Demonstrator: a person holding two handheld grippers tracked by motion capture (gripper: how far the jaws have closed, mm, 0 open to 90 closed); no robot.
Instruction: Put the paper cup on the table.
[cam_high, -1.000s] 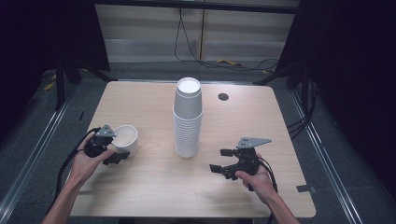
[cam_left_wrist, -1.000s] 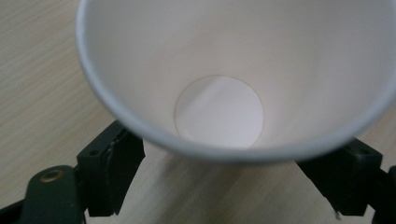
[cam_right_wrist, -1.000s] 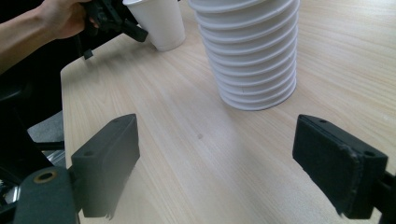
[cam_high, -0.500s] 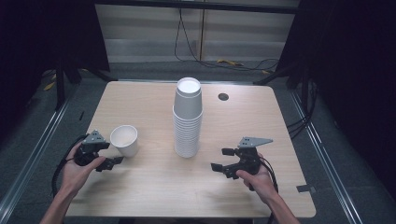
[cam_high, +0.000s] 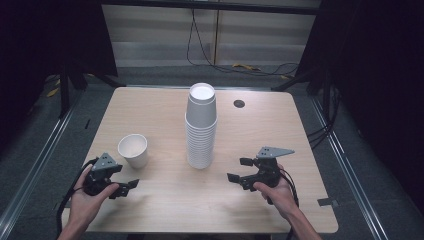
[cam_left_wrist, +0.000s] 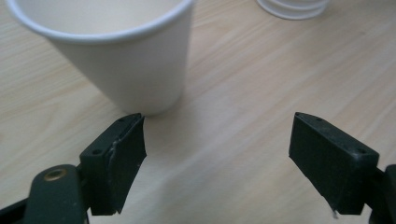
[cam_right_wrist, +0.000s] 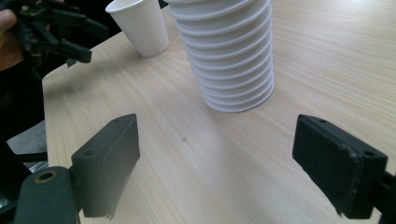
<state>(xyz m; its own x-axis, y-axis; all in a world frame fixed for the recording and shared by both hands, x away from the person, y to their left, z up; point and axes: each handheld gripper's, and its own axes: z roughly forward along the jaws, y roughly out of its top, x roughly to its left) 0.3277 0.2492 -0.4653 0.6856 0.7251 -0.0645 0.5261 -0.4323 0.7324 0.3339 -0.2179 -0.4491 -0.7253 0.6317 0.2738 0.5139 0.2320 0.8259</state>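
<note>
High view first: a tall stack of paper cups (cam_high: 201, 130) stands upright near the middle of the wooden table (cam_high: 165, 210). A single paper cup (cam_high: 134, 150) stands upright on its own, mouth up, well to the left of the stack. The left gripper (cam_high: 125, 187) is held low over the table just in front of that cup, apart from it, with its jaws spread and nothing between them. The right gripper (cam_high: 239, 170) sits to the right of the stack, near its foot, pointing toward it, with its jaws also spread and empty.

Left gripper view: the single cup (cam_left_wrist: 126, 60) rises just past the left jaw's tip. It is outside the gap, and I cannot tell whether the tip touches it. Between the two jaws there is bare table. The foot of the stack (cam_left_wrist: 292, 7) peeks in at the top edge.

Right gripper view: both jaws stand wide apart over bare wood. The stack (cam_right_wrist: 229, 56) stands ahead, between the lines of the jaws but beyond their tips. The single cup (cam_right_wrist: 140, 25) is farther off to the upper left, beside the other gripper (cam_right_wrist: 51, 32).
</note>
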